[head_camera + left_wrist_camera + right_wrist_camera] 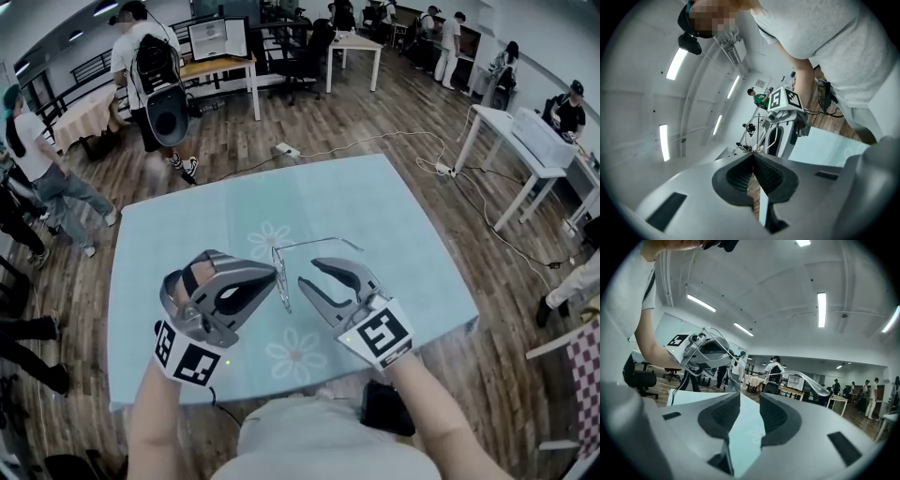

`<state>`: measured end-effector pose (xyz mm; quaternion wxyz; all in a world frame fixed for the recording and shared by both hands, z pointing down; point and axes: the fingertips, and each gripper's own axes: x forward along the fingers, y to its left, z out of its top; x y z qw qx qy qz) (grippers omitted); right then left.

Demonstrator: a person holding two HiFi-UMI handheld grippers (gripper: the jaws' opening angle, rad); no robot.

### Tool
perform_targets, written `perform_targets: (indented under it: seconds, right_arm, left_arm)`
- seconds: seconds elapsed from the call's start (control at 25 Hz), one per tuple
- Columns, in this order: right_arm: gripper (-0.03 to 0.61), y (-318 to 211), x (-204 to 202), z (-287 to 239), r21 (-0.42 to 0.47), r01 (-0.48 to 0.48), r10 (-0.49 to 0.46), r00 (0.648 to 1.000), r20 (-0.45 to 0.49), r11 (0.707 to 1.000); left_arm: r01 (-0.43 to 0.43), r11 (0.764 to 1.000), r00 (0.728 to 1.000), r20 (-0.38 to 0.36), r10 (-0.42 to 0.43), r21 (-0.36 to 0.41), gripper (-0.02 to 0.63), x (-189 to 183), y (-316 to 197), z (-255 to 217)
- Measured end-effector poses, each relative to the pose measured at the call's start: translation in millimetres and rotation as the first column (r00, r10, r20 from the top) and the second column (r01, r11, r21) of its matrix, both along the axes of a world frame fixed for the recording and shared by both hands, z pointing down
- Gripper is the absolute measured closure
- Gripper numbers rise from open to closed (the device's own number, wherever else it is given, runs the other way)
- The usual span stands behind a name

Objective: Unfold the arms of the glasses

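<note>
From above, the thin wire-rimmed glasses [314,241] hang in the air over the pale blue flower-print tablecloth [403,216]. They are caught at the front by the left gripper [267,278], and one slim arm already seems to be swung out rightwards above the right gripper [307,272]. I'd say the job is about half done, and the other arm now needs a light hook and a gentle outward swing. Looking along the left gripper [752,157], its ribbed dark pads are pressed together on the metal frame, with a clear lens [761,135] standing just past the tips. Looking along the right gripper [750,399], the jaws stand apart with only tablecloth between them. The arm's translucent curved end [805,376] passes above them, untouched.
</note>
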<state>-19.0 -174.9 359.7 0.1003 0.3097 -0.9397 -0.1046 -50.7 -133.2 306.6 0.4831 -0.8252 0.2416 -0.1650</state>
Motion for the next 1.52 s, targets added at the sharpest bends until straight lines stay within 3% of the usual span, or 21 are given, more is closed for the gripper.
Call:
perform_targets:
  seconds: [0.32,0.52,0.68,0.8,1.52]
  right_arm:
    - [0.456,-13.1,-24.8,7.2,0.068,0.088,-0.085,0.996,-0.041,0.994]
    - [0.465,-9.3,-33.0,9.8,0.151,0.145,-0.124,0.982,-0.141,0.978]
    - [0.524,-8.5,-39.0,6.7,0.231,0.174,-0.128,0.971,-0.202,0.957]
    - [0.534,-9.0,-42.7,9.6,0.257,0.192,-0.131,0.963,-0.234,0.947]
    - [0.552,-18.9,-15.5,13.9,0.237,0.062,-0.014,0.98,-0.198,0.969]
  left_arm:
    - [-0.019,1.0,1.0,0.006,0.019,-0.014,0.604,2.4,2.5,0.7]
    - [-0.029,0.999,1.0,0.005,0.029,-0.031,0.604,4.4,3.6,2.3]
    - [-0.041,0.998,0.999,0.011,0.042,-0.046,0.604,3.3,2.7,4.7]
    - [-0.046,0.998,0.999,0.018,0.047,-0.05,0.604,3.5,2.0,8.7]
    - [0.016,0.999,0.999,0.037,-0.014,-0.042,0.604,-1.5,-6.8,16.7]
